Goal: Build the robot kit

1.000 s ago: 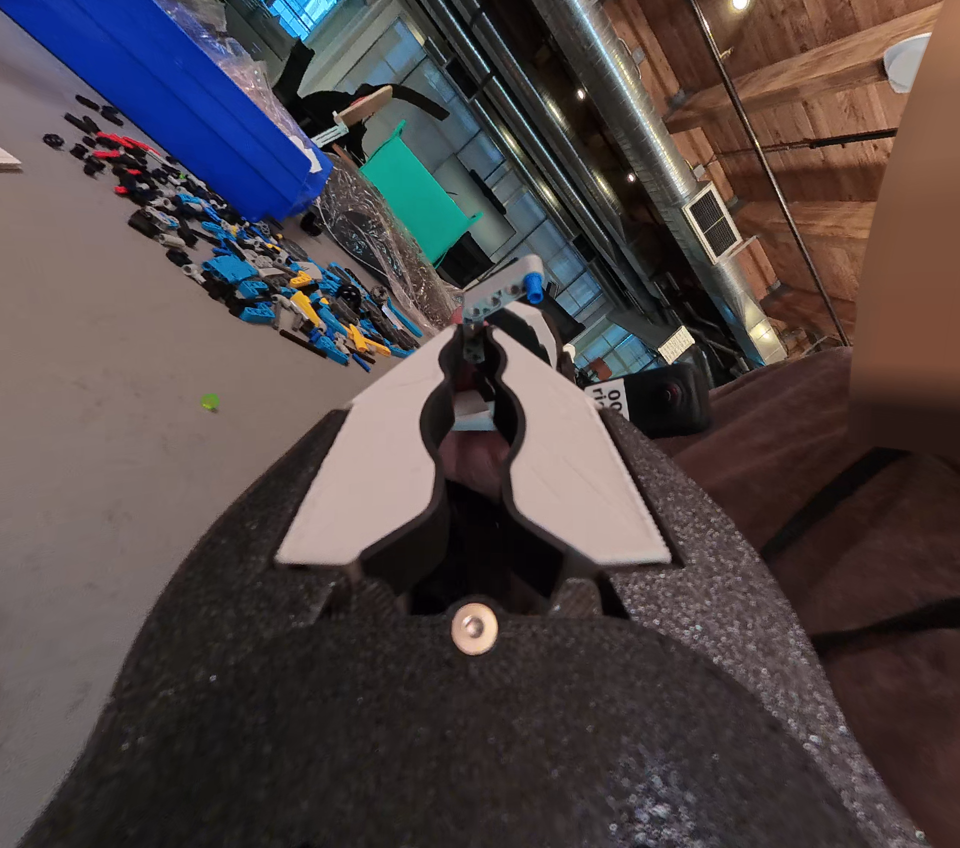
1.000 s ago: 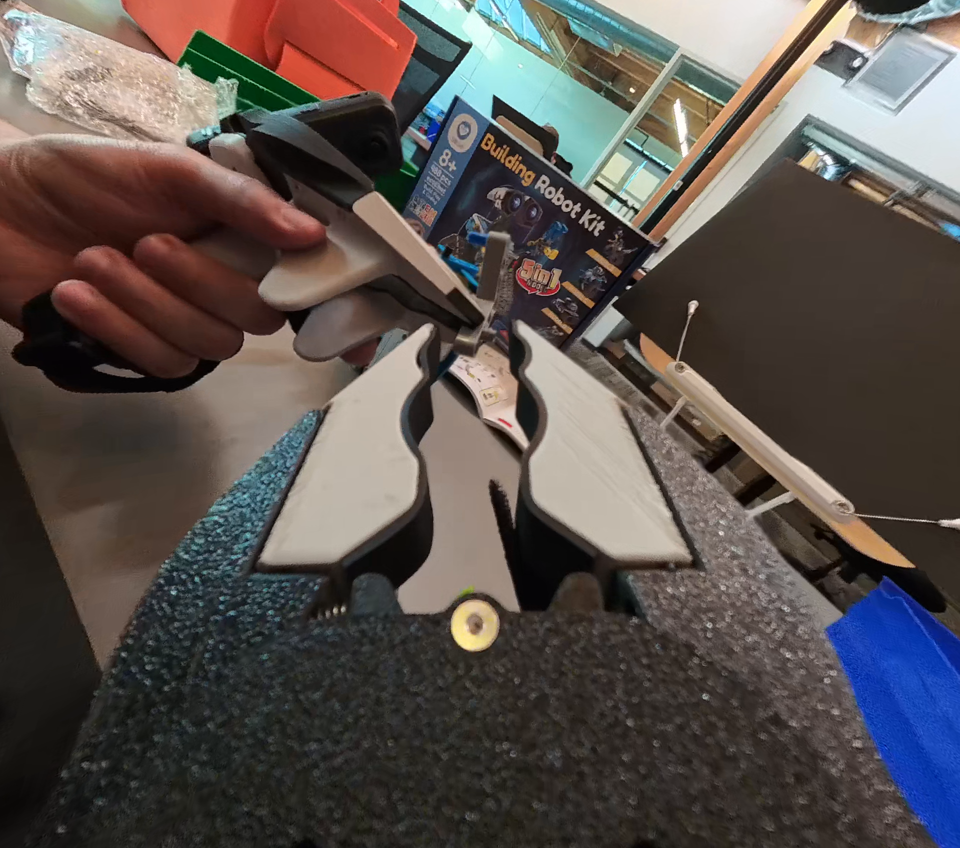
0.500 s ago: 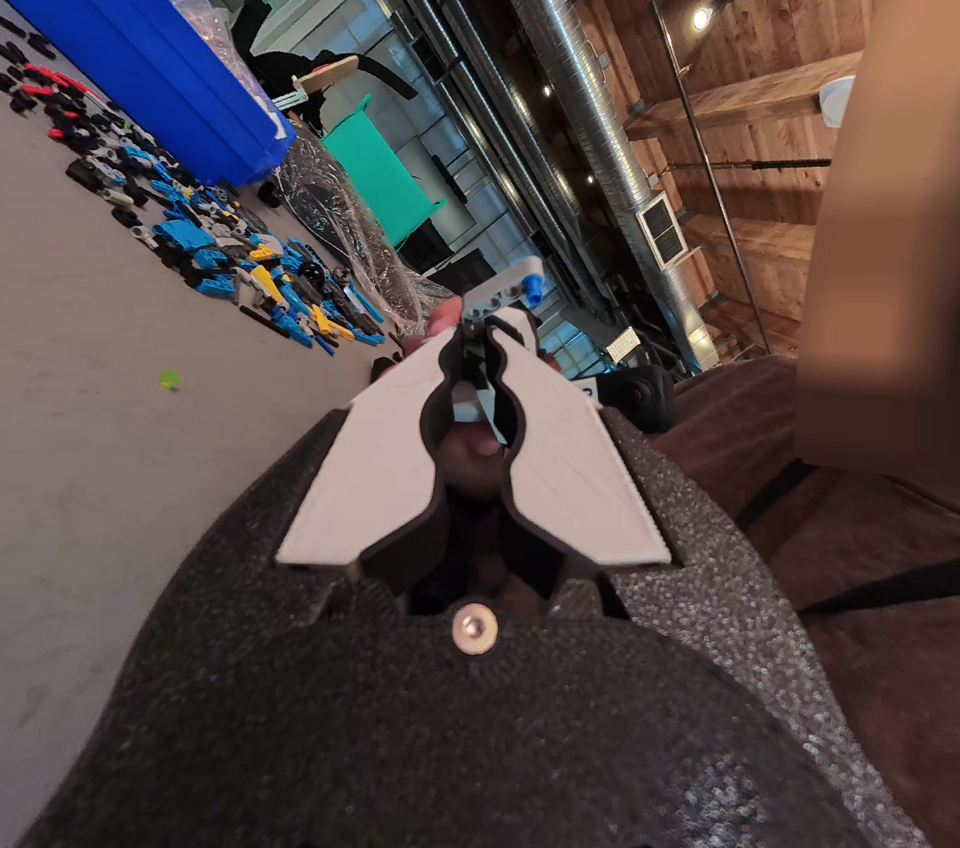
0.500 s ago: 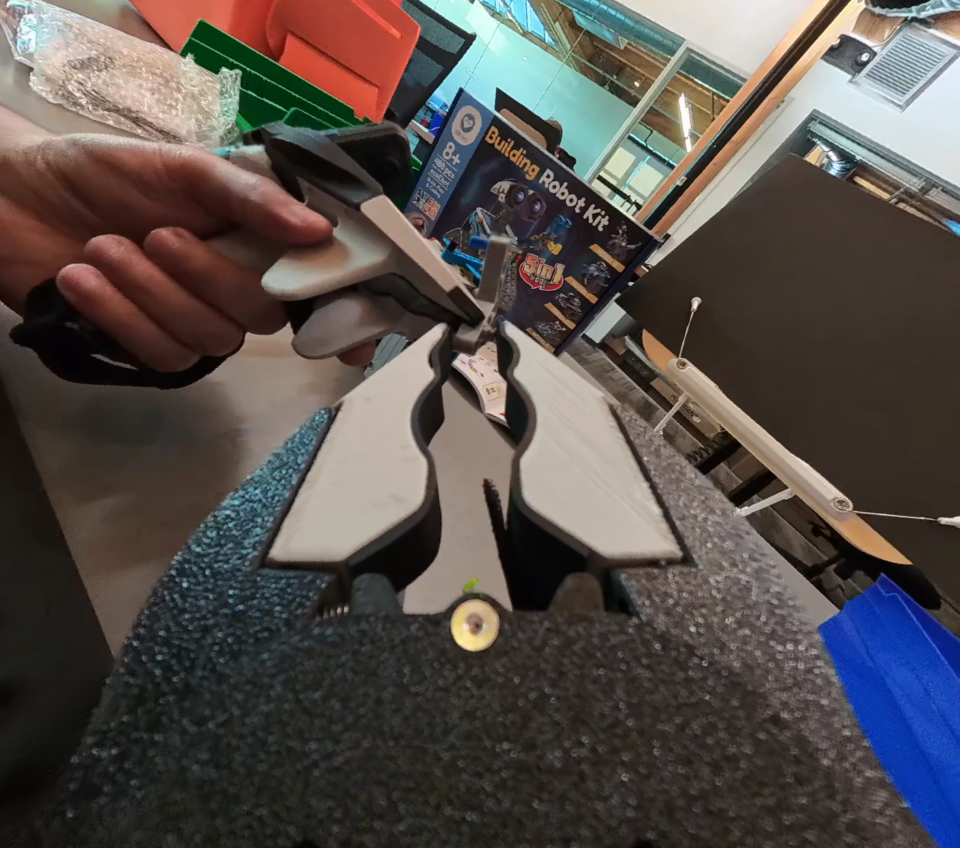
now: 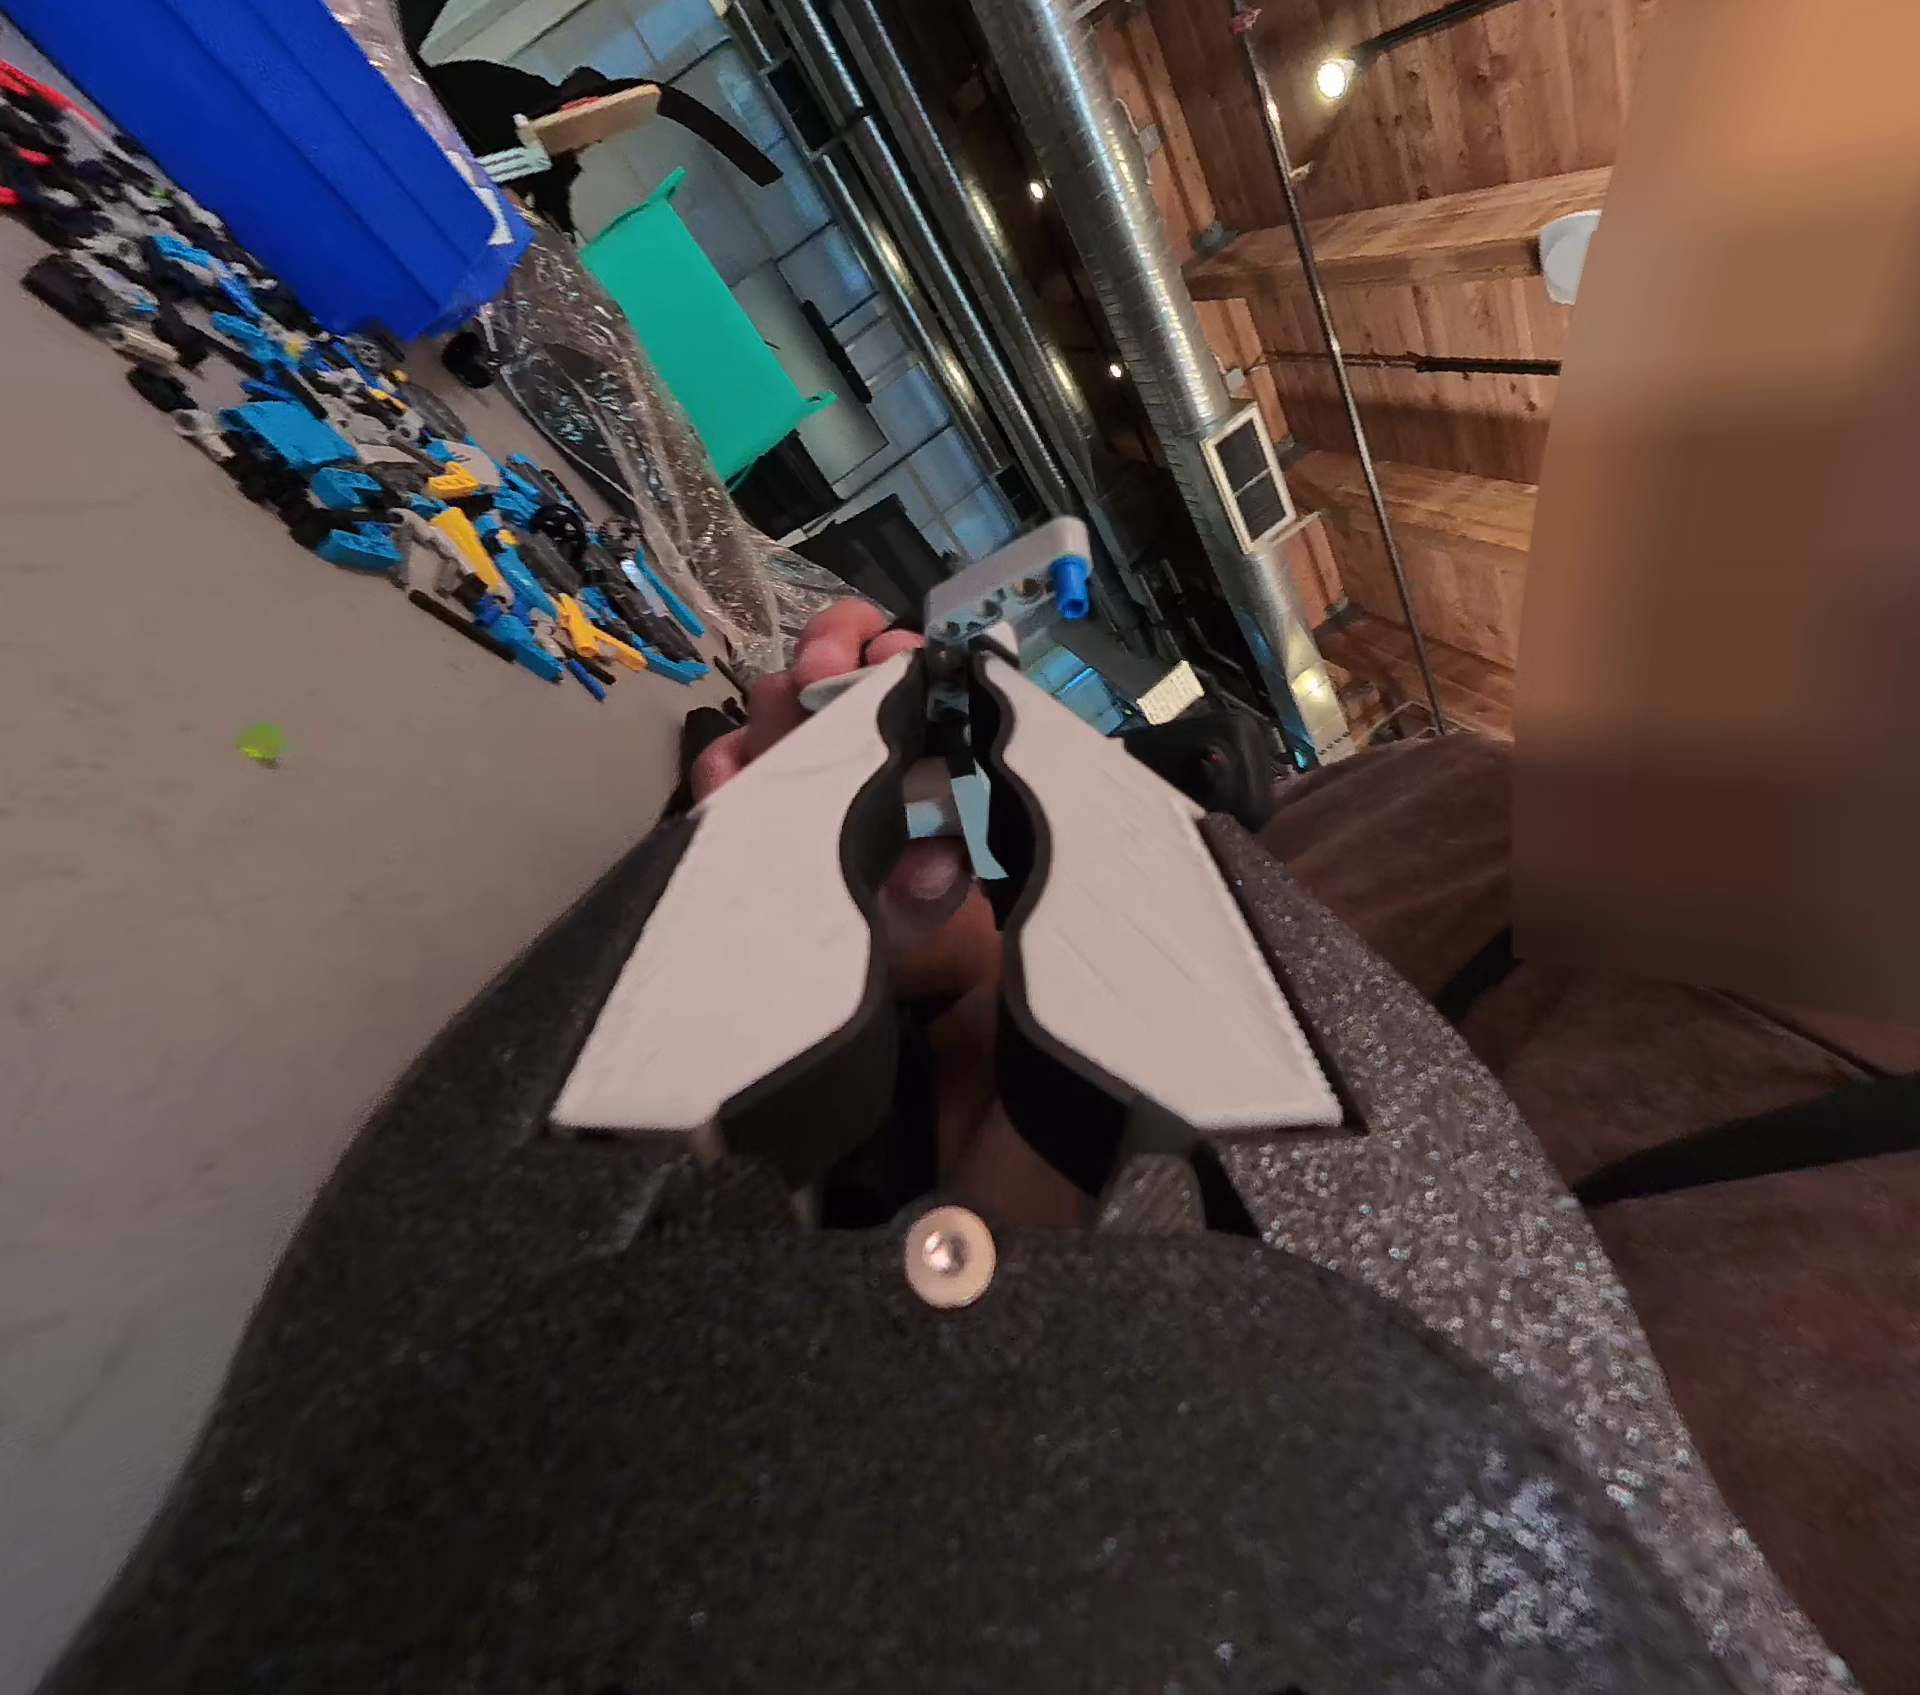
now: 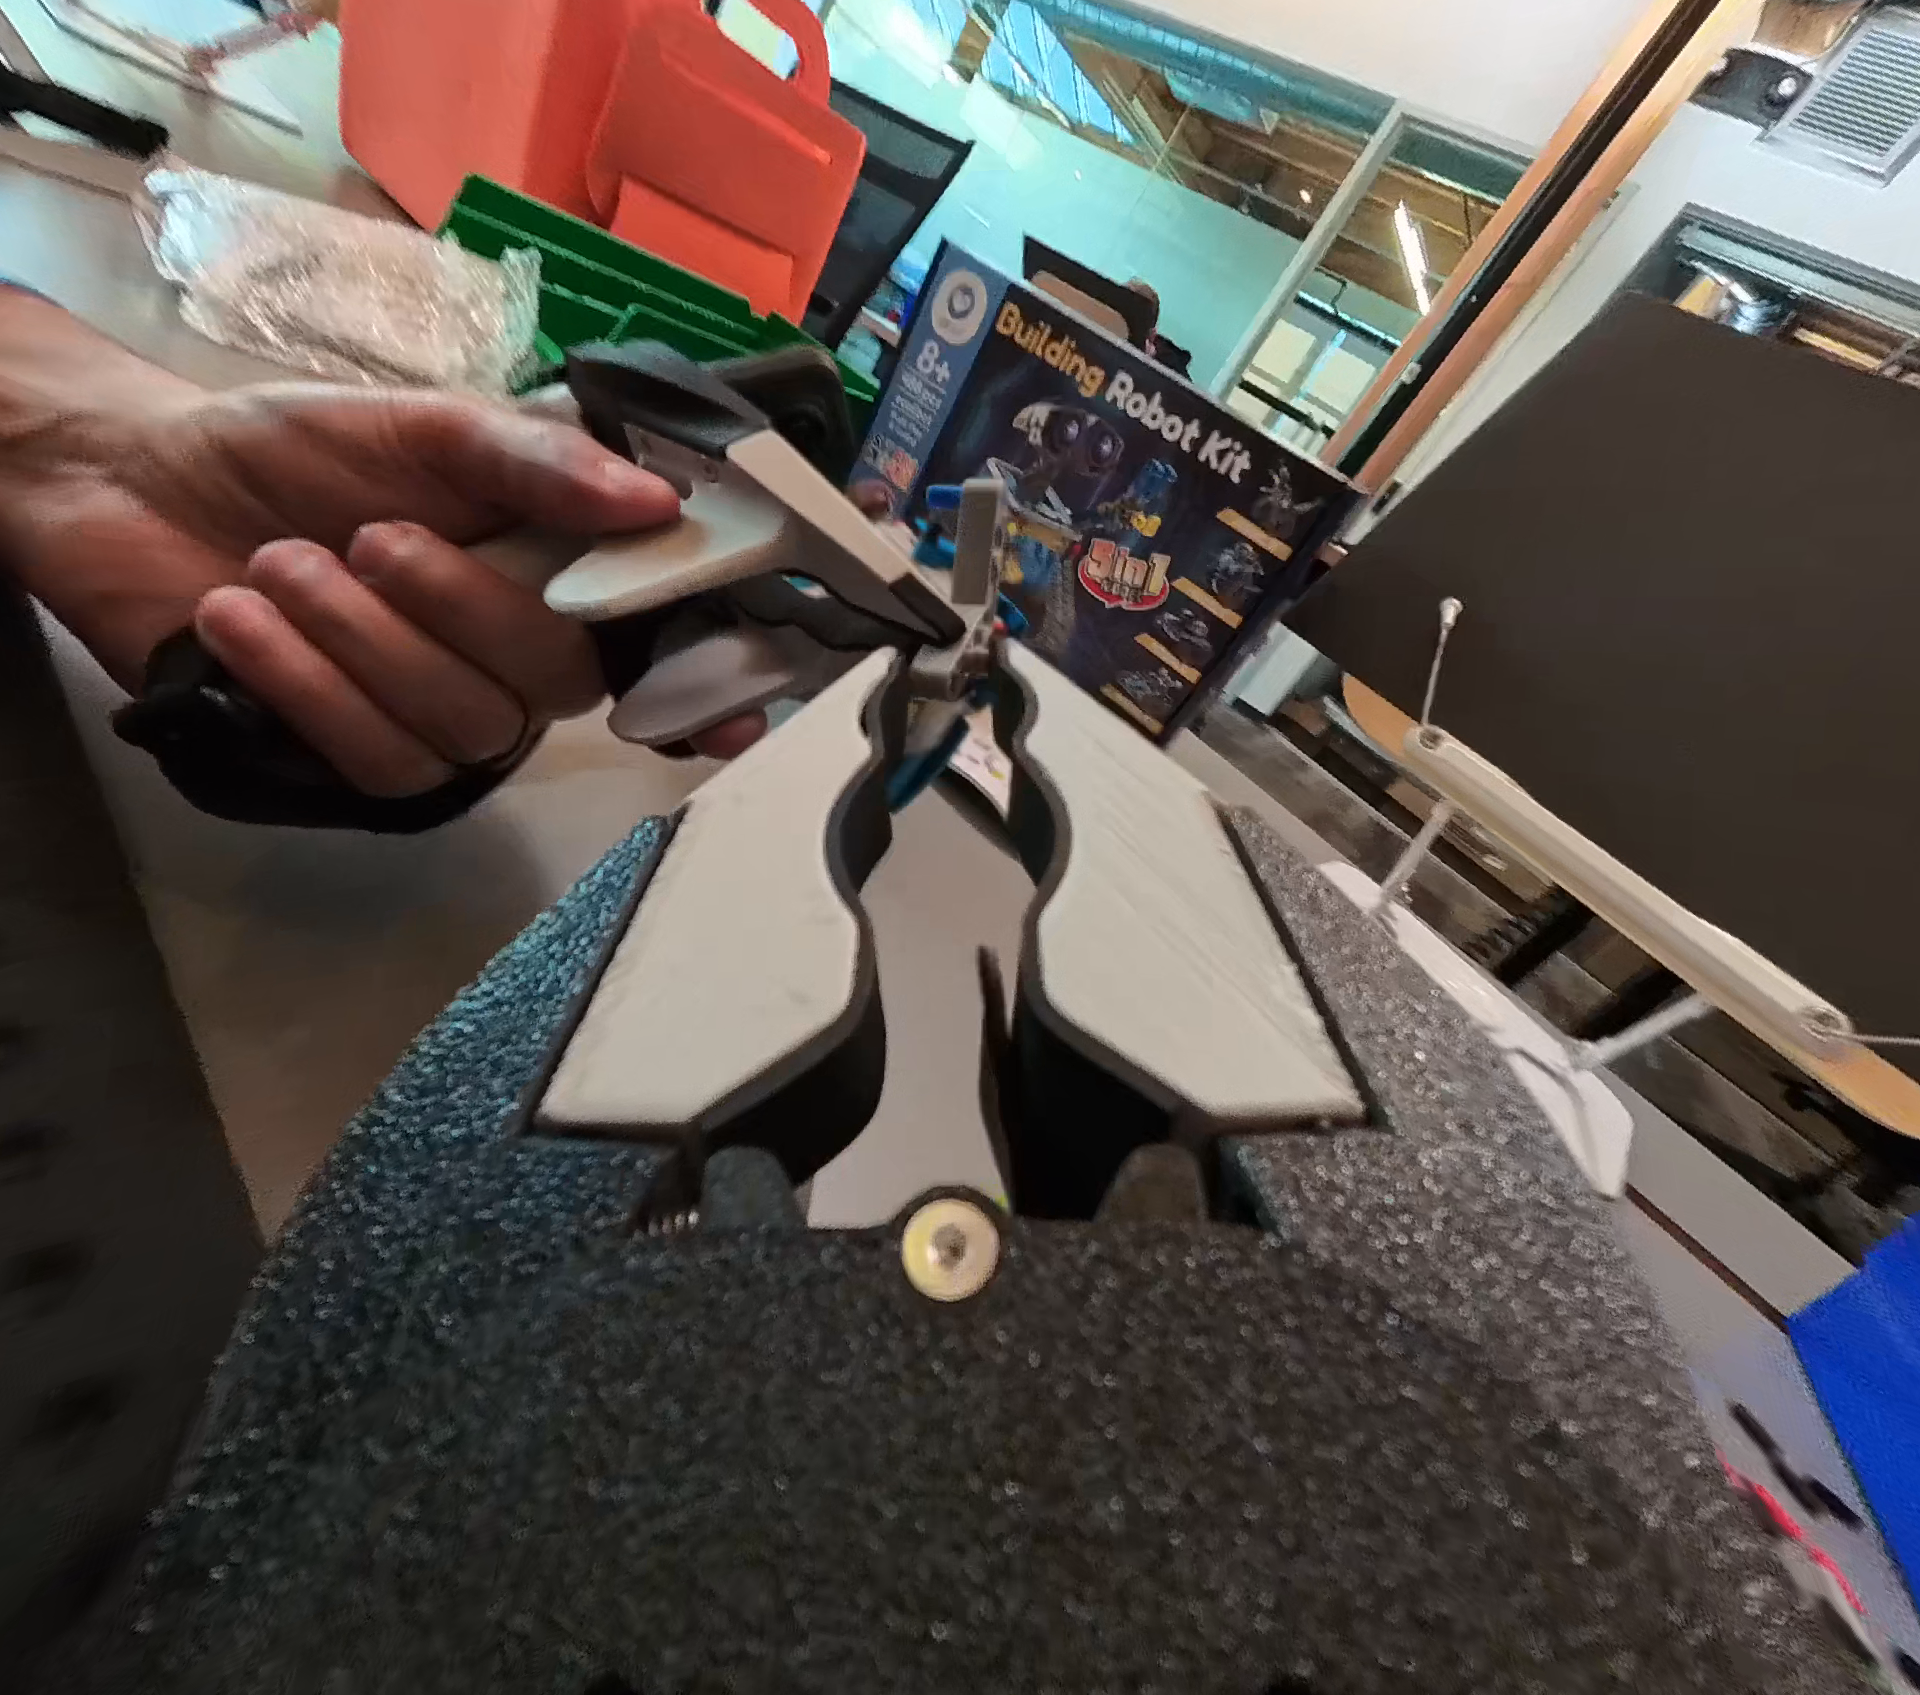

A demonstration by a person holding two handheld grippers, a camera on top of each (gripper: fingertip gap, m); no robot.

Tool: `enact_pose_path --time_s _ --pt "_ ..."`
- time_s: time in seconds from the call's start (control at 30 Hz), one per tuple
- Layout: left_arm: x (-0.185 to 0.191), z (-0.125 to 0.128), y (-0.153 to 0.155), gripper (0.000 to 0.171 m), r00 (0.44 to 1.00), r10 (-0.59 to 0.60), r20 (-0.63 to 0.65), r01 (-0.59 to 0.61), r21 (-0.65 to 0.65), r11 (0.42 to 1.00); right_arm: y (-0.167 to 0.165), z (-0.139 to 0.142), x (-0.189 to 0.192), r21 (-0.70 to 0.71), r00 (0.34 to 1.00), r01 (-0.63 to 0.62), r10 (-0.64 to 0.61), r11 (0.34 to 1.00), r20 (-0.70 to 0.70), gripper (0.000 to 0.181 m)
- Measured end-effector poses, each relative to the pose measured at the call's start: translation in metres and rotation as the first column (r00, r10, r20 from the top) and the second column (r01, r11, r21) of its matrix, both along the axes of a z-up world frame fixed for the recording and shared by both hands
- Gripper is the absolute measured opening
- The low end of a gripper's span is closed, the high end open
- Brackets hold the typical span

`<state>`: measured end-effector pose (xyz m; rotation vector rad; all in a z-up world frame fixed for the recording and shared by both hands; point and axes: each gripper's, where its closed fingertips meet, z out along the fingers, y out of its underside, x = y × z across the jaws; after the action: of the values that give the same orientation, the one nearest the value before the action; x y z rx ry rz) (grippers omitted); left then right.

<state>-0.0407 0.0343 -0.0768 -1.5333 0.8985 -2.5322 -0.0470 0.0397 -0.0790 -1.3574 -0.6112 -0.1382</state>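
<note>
Clamping grey beam assembly with left gripper and right gripper.
Tighter on the right than before; blue pin at 2 o'clock of the left tips.

Readable print on kit box

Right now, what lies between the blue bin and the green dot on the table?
In the left wrist view, a spread of small building pieces lies between the blue bin and the green dot.
</note>
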Motion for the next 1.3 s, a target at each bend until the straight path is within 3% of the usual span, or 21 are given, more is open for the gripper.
enact_pose_path --time_s 0.2,0.43,0.53,0.57,0.63,0.67,0.8,1.0,1.17,1.3 --pt "-0.002 0.003 -0.004 0.006 1.0 -0.014 0.019 0.014 0.024 1.0 -0.003 0.001 -0.003 -0.052 0.997 -0.059 0.056 0.997 -0.057 0.012" --pt "0.001 -0.002 -0.003 0.006 0.995 0.099 0.012 -0.099 0.258 0.961 -0.003 -0.002 0.0 -0.117 0.981 -0.144 0.127 0.983 -0.146 0.013" --pt "0.003 -0.009 0.009 0.007 0.974 0.223 0.025 -0.209 0.459 0.864 0.006 -0.019 0.04 -0.266 0.978 -0.143 0.096 0.953 -0.184 0.021" --pt "0.005 -0.018 0.013 0.007 0.965 0.261 0.021 -0.228 0.556 0.799 0.01 -0.036 0.053 -0.39 0.972 -0.174 0.093 0.904 -0.218 0.015" --pt "0.011 -0.039 0.021 0.007 0.945 0.327 -0.003 -0.229 0.708 0.668 0.016 -0.082 0.08 -0.634 0.979 -0.151 0.026 0.759 -0.201 0.02" --pt "0.013 -0.047 0.021 0.007 0.943 0.332 -0.02 -0.209 0.739 0.641 0.018 -0.097 0.088 -0.693 0.982 -0.131 -0.002 0.709 -0.188 0.019" --pt "0.015 -0.057 0.018 0.007 0.948 0.312 -0.066 -0.165 0.735 0.657 0.015 -0.12 0.085 -0.747 0.992 -0.104 0.018 0.657 -0.123 0.015" --pt "0.016 -0.058 0.02 0.007 0.951 0.297 -0.085 -0.151 0.71 0.688 0.016 -0.136 0.091 -0.772 0.998 -0.036 0.068 0.635 0.01 0.02" --pt "0.016 -0.059 0.017 0.007 0.957 0.275 -0.091 -0.134 0.703 0.699 0.013 -0.137 0.088 -0.76 0.958 -0.096 0.267 0.643 0.105 0.019" --pt "0.016 -0.065 0.019 0.007 0.958 0.251 -0.14 -0.095 0.668 0.738 0.024 -0.13 0.09 -0.776 0.939 -0.169 0.338 0.608 0.061 0.016"
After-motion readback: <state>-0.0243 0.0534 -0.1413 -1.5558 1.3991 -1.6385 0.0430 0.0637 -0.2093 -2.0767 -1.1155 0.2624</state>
